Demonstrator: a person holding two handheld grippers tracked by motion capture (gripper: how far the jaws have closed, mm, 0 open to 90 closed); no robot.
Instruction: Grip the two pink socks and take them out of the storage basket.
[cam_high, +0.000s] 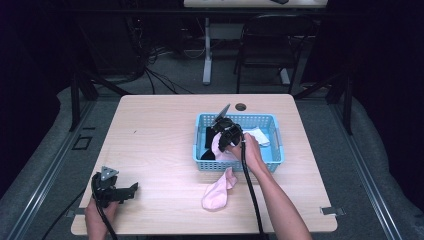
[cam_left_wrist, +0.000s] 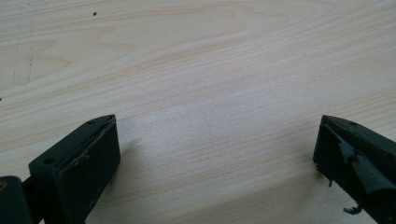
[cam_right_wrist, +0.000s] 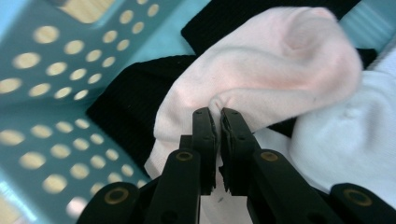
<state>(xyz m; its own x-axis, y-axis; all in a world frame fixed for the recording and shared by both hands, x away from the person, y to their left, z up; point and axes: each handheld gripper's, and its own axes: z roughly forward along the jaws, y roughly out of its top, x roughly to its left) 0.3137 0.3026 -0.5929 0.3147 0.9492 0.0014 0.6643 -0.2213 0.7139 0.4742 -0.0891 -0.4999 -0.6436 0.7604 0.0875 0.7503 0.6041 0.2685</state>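
A light blue perforated basket (cam_high: 276, 131) stands right of the table's middle and holds a black sock (cam_high: 207, 136), a white sock (cam_high: 259, 135) and a pink sock (cam_high: 218, 146). My right gripper (cam_high: 223, 139) reaches into the basket and is shut on a fold of that pink sock (cam_right_wrist: 261, 70), pinching it between its black fingertips (cam_right_wrist: 205, 126). Black fabric (cam_right_wrist: 130, 107) and the white sock (cam_right_wrist: 345, 135) lie underneath. A second pink sock (cam_high: 218, 192) lies on the table in front of the basket. My left gripper (cam_high: 131, 190) rests open near the front left edge, its fingers (cam_left_wrist: 88, 154) wide over bare wood.
The wooden table (cam_high: 155, 140) has a round cable hole (cam_high: 240, 107) at its back edge. Beyond it stand a dark chair (cam_high: 272, 40), a white table leg (cam_high: 206, 50) and floor cables (cam_high: 150, 65). A black cable (cam_high: 252, 195) trails from the right gripper along the forearm.
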